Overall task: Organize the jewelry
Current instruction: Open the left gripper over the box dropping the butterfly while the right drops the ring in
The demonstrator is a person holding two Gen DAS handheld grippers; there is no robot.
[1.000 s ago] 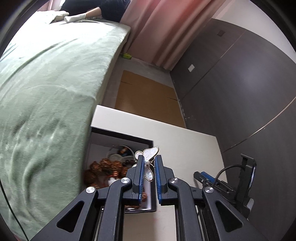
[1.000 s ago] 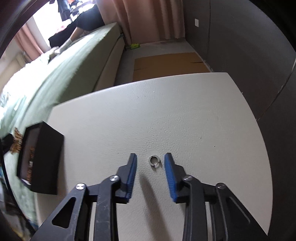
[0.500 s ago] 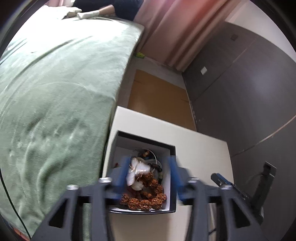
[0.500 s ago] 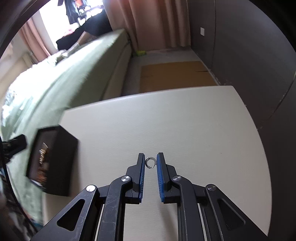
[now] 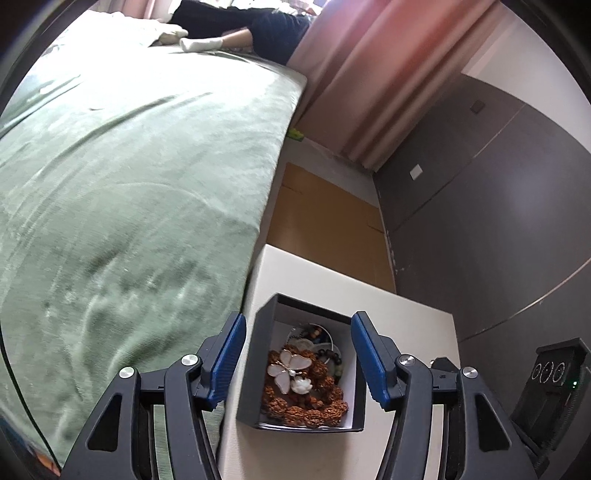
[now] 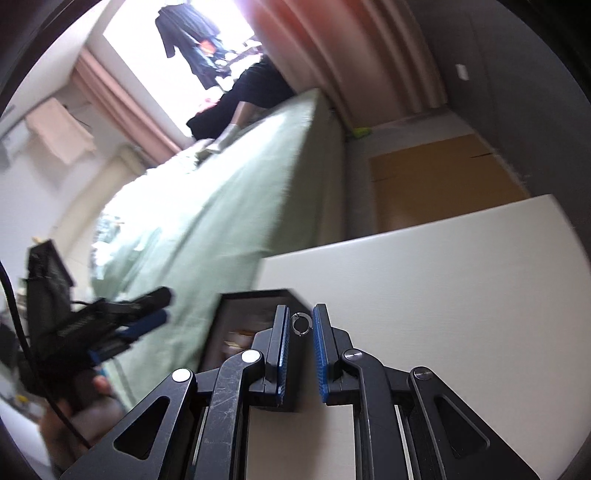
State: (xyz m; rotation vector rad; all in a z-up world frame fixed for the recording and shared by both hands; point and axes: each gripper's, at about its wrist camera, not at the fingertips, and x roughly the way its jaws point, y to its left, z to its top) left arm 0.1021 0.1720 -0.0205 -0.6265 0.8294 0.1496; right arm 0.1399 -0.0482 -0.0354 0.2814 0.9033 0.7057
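A black jewelry box (image 5: pixel 263 373) sits on the white table (image 5: pixel 406 317) near its left edge. Inside lie a white butterfly brooch (image 5: pixel 290 371), brown bead strands (image 5: pixel 306 404) and a bead bracelet (image 5: pixel 330 356). My left gripper (image 5: pixel 297 360) is open and empty above the box, one finger on each side. My right gripper (image 6: pixel 301 326) is shut on a small silver ring (image 6: pixel 301 324) and holds it above the table by the box's right wall (image 6: pixel 255 306). The left gripper also shows blurred in the right wrist view (image 6: pixel 122 325).
A bed with a green blanket (image 5: pixel 129 203) borders the table's left side. A dark wardrobe wall (image 5: pixel 498 203) stands to the right. Brown cardboard (image 5: pixel 325 221) lies on the floor beyond the table. A person sits on the far end of the bed (image 5: pixel 240 26).
My left gripper opened and let the butterfly brooch fall into the box. My right gripper shut on the silver ring, lifted it off the table and moved left towards the box.
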